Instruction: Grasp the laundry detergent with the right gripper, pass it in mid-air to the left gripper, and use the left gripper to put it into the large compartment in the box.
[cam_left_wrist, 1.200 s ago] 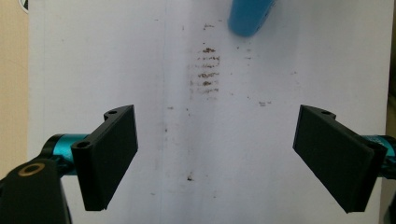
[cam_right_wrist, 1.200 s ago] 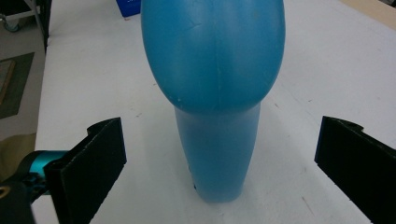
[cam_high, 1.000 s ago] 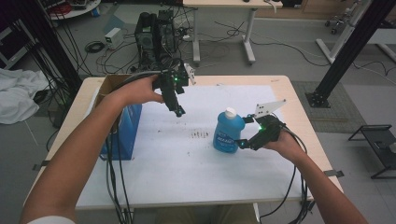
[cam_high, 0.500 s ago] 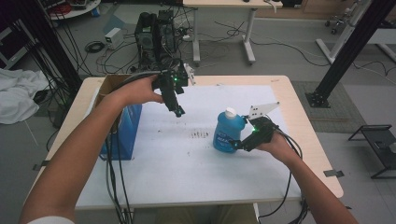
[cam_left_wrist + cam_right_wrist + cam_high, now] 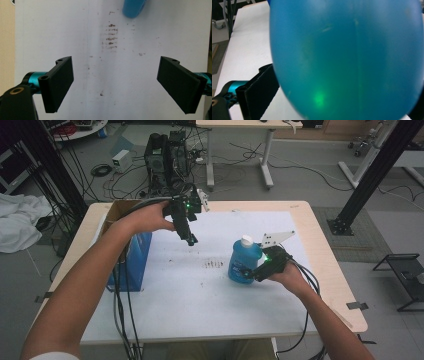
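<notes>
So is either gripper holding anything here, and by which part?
The right gripper has its jaws around the lower body of the blue bottle, which stands on the table; a firm clamp cannot be told. The left gripper is open and empty.

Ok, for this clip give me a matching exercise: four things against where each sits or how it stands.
Things:
1. left tool
2. right tool
3. blue bottle
4. blue box

Places or states:
A. upright, white cap on top
B. held above the table, jaws wide apart
C. at the table's left edge
D. against the bottle's side

Pairs: 1-B, 2-D, 3-A, 4-C
</notes>
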Tool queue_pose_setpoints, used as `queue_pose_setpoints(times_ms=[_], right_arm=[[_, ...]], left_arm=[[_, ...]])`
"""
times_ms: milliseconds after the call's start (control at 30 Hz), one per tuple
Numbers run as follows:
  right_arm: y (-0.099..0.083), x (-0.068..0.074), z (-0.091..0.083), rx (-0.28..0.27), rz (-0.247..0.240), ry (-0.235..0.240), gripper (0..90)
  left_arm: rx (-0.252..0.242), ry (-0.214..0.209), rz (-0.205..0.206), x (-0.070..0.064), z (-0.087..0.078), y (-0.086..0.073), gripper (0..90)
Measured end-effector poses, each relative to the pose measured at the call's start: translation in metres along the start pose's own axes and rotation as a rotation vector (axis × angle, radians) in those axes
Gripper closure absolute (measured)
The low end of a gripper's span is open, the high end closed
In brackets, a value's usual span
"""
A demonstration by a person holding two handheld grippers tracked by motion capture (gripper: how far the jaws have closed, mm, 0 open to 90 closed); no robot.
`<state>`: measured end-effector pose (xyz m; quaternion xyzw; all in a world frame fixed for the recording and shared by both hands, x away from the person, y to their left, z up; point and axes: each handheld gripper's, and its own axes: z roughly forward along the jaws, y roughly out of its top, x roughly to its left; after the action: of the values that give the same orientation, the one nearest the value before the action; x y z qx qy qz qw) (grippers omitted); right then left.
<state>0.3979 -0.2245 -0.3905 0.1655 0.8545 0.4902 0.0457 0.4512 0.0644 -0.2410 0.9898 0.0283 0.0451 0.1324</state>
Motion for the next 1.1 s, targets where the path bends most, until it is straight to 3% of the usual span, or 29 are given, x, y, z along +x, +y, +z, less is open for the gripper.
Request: queue_pose_setpoints(times_ms=[467, 500, 533, 667, 700, 833, 1100], right_arm=[[-0.0013, 0.0015, 0.0043, -0.021, 0.012, 0.002, 5.7], [-0.0016, 0.001, 0.0046, -0.028, 0.008, -0.003, 7.4], [-0.0027, -0.0004, 0.0035, -0.035, 0.001, 0.005, 15.1], [-0.0036, -0.0005, 0.0041, -0.033, 0.021, 0.008, 15.3], [-0.004, -0.002, 0.006, -0.045, -0.007, -0.002, 15.3], [-0.0038, -0.0014, 0.0039, -0.049, -0.011, -0.003, 21.6], [-0.0043, -0.001, 0.0044, -0.059, -0.01, -0.018, 21.6]], left_arm=[[0.0, -0.011, -0.01, -0.0002, 0.0013, -0.0016, 13.9], [0.001, -0.01, -0.011, -0.0004, 0.0016, -0.0016, 13.9], [0.0, -0.011, -0.011, -0.0004, 0.0017, -0.0016, 13.9], [0.002, -0.013, -0.009, -0.0003, 0.0022, -0.002, 13.9], [0.0, -0.012, -0.01, -0.0003, 0.002, -0.0021, 13.9], [0.002, -0.013, -0.009, -0.0003, 0.0017, -0.0022, 13.9], [0.002, -0.008, -0.009, -0.0007, 0.0019, -0.0022, 13.9]])
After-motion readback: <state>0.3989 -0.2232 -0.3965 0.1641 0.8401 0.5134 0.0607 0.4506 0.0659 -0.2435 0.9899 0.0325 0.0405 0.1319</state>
